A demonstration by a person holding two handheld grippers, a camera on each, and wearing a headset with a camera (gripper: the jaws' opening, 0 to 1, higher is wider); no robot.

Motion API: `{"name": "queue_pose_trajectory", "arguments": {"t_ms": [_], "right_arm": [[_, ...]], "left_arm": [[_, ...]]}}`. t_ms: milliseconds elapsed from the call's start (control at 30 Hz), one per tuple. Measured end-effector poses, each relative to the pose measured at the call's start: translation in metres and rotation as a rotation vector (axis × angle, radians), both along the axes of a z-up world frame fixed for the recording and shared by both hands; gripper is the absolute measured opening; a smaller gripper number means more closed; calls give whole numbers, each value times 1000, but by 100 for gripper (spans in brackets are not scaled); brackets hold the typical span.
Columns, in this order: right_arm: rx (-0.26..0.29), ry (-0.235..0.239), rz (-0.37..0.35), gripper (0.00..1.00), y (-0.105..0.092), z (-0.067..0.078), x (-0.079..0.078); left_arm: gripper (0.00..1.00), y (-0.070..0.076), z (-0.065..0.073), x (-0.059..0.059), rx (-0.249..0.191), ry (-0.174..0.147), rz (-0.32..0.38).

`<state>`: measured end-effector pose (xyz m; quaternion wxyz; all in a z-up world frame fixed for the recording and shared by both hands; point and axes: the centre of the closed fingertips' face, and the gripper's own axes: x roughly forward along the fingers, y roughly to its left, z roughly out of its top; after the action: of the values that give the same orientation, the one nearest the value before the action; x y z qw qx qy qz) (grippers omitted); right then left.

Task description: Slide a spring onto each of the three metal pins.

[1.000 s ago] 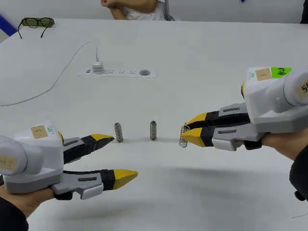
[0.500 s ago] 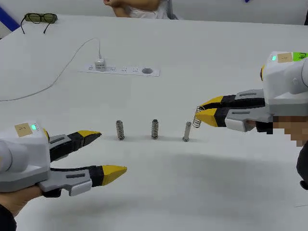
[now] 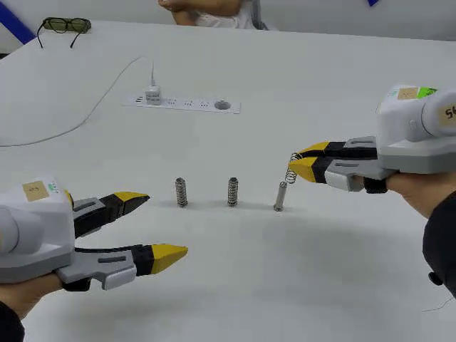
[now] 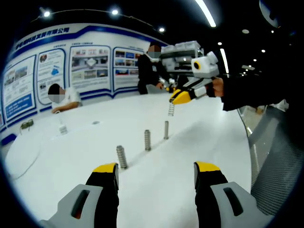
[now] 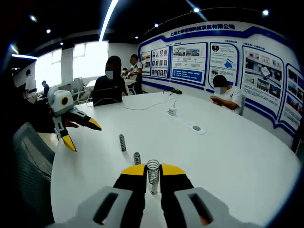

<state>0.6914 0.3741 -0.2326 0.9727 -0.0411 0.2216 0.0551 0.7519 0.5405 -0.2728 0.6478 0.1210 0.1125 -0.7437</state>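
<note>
Three metal pins stand in a row on the white table point(image 3: 235, 285). The left pin point(image 3: 181, 192) and the middle pin point(image 3: 233, 192) each carry a spring. The right pin point(image 3: 280, 196) is bare. My right gripper point(image 3: 296, 165) is shut on a spring point(image 3: 291, 173), which hangs just above and to the right of the bare pin's top. In the right gripper view the spring point(image 5: 152, 171) sits between the yellow fingertips point(image 5: 135, 170), with the pin below it. My left gripper point(image 3: 157, 224) is open at the lower left, short of the left pin point(image 4: 122, 156), with nothing between its fingers.
A white power strip point(image 3: 182, 105) with a plugged charger and its cable point(image 3: 85, 114) lies behind the pins. Dark glasses point(image 3: 65, 25) rest at the far left. A person's arms point(image 3: 199, 8) lean on the table's far edge. People stand behind the table point(image 5: 111, 78).
My right gripper has lifted the spring from table level beside the third pin and now holds it just above the pin's top. The left gripper has barely moved.
</note>
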Motion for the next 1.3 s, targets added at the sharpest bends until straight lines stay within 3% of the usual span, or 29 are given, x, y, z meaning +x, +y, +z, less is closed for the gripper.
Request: {"name": "queue_pose_trajectory", "arguments": {"t_ms": [1300], "right_arm": [[26,44,-42,12,-3,-34,9]], "left_arm": [[65,3,-5,1,10,14,2]]}}
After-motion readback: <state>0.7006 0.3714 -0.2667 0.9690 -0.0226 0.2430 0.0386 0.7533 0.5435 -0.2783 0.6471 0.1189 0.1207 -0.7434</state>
